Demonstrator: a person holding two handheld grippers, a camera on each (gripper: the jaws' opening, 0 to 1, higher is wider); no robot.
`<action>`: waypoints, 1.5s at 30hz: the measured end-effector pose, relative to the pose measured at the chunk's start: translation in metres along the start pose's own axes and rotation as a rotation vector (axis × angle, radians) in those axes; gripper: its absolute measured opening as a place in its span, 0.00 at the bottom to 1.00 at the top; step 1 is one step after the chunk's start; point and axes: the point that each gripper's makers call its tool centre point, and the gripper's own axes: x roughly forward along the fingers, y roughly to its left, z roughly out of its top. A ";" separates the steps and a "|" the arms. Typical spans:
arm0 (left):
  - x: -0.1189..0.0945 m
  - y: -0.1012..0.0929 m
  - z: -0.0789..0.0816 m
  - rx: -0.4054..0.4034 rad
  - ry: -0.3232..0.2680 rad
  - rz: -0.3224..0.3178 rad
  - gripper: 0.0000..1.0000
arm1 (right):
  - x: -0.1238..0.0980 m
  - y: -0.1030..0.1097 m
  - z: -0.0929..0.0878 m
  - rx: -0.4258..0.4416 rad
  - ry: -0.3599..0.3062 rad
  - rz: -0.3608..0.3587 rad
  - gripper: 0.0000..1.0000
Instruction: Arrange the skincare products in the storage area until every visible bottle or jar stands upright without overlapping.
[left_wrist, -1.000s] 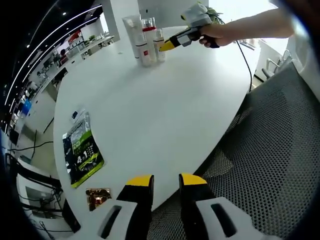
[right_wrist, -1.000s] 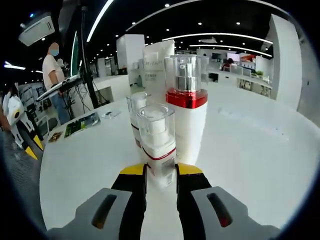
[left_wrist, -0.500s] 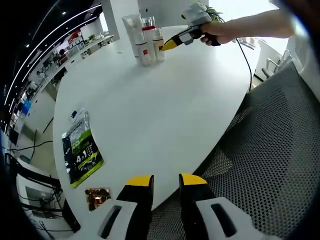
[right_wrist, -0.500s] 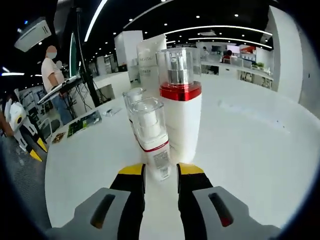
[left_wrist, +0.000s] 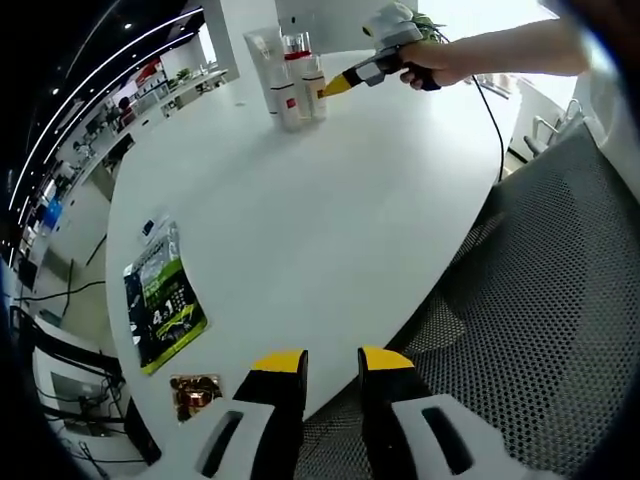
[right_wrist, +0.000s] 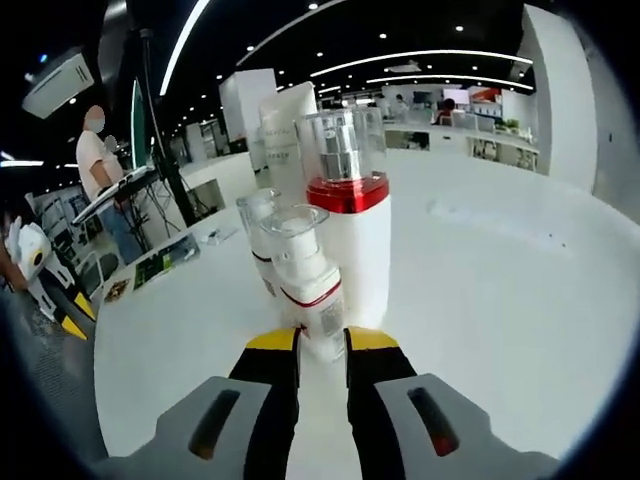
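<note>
The right gripper (right_wrist: 321, 340) is closed more tightly than before on the small pump bottle (right_wrist: 308, 290), which is now tilted left, just in front of the red-collared bottle (right_wrist: 350, 240). The left gripper (left_wrist: 331, 363), narrowly parted and holding nothing, is kept unmoved at the white table (left_wrist: 330, 210) edge.

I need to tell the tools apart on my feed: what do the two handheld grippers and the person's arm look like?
Both match: the left gripper and right gripper have black jaws with yellow tips, set on pale grey bodies with dark slots. Seen from the left gripper view, the right gripper has a black pistol handle and a pale grey top housing. The arm holding it is bare, with no sleeve in view. A black cable hangs below it.
</note>
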 end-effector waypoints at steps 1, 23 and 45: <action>0.000 0.000 0.000 -0.001 0.000 0.000 0.21 | 0.000 0.000 -0.001 0.038 -0.002 -0.011 0.15; -0.010 0.006 0.023 -0.069 -0.124 -0.011 0.22 | -0.034 0.080 -0.014 0.257 -0.084 0.031 0.21; -0.017 0.117 0.042 -0.625 -0.193 0.037 0.85 | -0.135 0.206 -0.014 -0.040 -0.129 0.134 0.25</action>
